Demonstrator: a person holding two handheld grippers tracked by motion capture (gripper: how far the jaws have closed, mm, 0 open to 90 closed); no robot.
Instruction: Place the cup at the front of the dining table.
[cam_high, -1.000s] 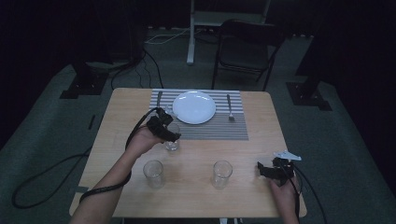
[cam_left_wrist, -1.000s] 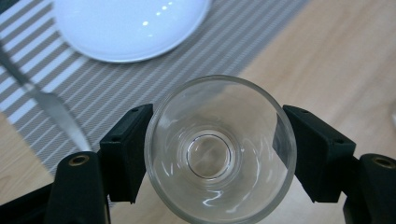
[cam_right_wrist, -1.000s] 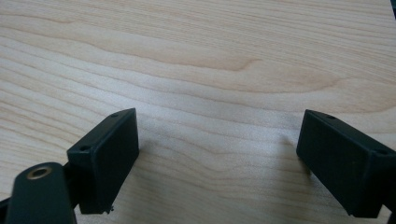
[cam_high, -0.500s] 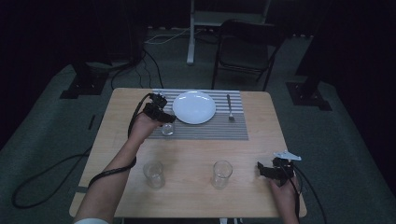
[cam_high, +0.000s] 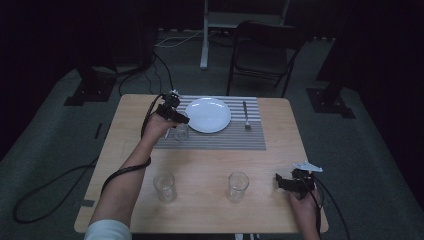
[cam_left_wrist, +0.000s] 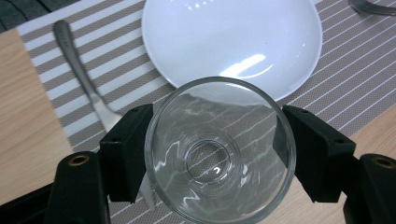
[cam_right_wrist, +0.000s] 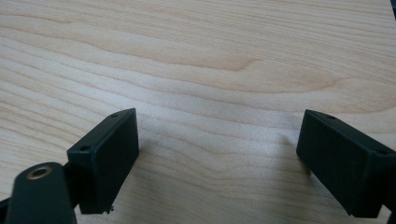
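Observation:
My left gripper (cam_high: 176, 119) is shut on a clear drinking glass (cam_high: 181, 130), held over the striped placemat (cam_high: 220, 138) just left of the white plate (cam_high: 208, 114). In the left gripper view the glass (cam_left_wrist: 219, 149) sits between both black jaws, seen from above, with the plate (cam_left_wrist: 233, 37) beyond it and a piece of cutlery (cam_left_wrist: 79, 60) on the mat to the left. My right gripper (cam_high: 286, 183) rests low at the table's near right corner, open; in its own view the gripper (cam_right_wrist: 217, 158) has only bare wood between its jaws.
Two more clear glasses stand on the wooden table (cam_high: 135, 125): one (cam_high: 164, 186) at front left, one (cam_high: 238, 185) at front centre. A fork (cam_high: 245, 115) lies on the mat right of the plate. A chair (cam_high: 265, 55) stands beyond the table's far edge.
My left gripper has carried the glass away from the table's middle, forward onto the placemat beside the plate. The right gripper has stayed put.

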